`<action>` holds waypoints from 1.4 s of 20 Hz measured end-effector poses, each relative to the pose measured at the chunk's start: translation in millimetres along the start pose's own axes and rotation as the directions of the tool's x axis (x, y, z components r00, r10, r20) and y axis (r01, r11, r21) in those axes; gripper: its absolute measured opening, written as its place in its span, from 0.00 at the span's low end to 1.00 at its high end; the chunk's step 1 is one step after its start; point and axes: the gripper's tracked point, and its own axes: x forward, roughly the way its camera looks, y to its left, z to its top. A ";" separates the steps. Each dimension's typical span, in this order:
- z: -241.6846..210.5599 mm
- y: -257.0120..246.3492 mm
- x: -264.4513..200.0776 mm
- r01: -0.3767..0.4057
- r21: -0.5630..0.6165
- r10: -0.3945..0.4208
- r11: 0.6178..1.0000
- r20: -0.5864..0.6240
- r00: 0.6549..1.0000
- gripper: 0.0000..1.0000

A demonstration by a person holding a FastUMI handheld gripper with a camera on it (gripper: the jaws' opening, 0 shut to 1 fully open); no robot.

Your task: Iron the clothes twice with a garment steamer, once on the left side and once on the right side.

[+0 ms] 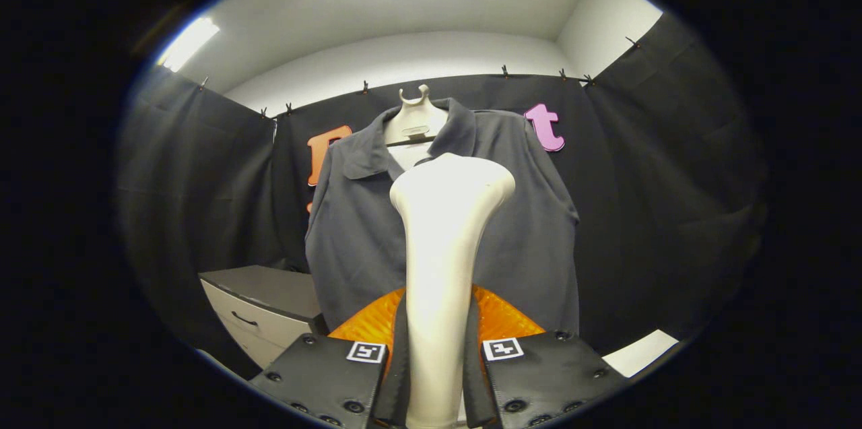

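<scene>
Clamping both fingers of my gripper (436,375) on the garment steamer (444,247) handle, I am keeping its head square to the grey shirt (357,234) just beyond.

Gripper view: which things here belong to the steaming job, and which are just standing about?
Part of the job:
- garment steamer, its handle clamped between the fingers of the tool
- grey shirt on a hanger, beyond the steamer head

Just standing about:
- drawer cabinet, beside the shirt's lower edge
- white surface, on the shirt's other side
</scene>
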 end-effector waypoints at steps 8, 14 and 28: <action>25.9 -62.6 54.4 0.086 -0.048 -0.087 0.995 -0.007 0.996 0.39; 10.4 -75.6 77.6 0.084 -0.040 -0.087 0.996 -0.061 0.994 0.39; -35.5 -71.7 54.2 0.071 -0.054 -0.077 0.996 -0.112 0.991 0.39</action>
